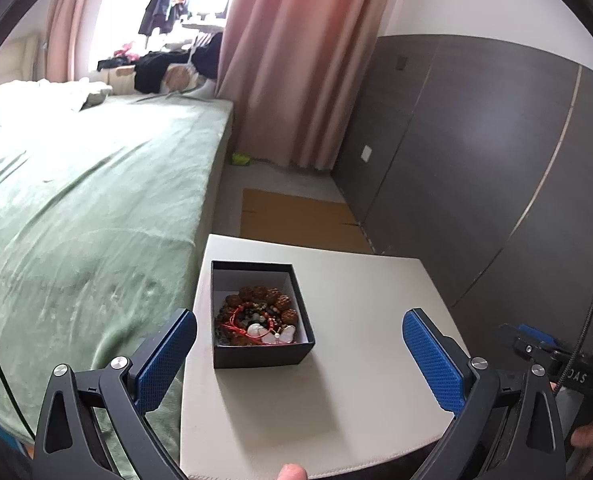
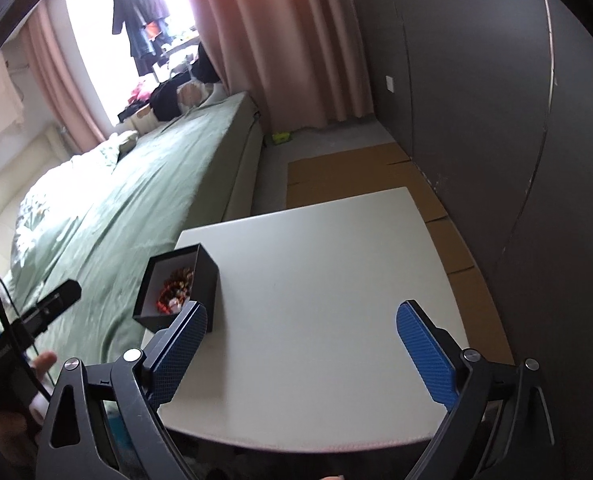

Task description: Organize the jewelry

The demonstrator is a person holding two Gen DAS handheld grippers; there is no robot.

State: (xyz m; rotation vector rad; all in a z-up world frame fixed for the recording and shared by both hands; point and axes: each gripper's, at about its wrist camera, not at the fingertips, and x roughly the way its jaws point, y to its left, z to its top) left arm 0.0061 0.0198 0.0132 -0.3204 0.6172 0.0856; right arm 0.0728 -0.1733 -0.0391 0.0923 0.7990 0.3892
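Observation:
A small black box with a white lining stands on a white table, near its left side. Inside lies a heap of jewelry: brown bead bracelets, red cord and white pieces. My left gripper is open wide above the table, the box just beyond its fingertips and nothing between its blue pads. In the right wrist view the same box sits at the table's left edge, behind the left fingertip. My right gripper is open too, over bare table, holding nothing.
A bed with a green cover runs along the table's left side. Pink curtains and a dark grey panelled wall stand behind and to the right. Flattened cardboard lies on the floor beyond the table. The other gripper shows at the right edge.

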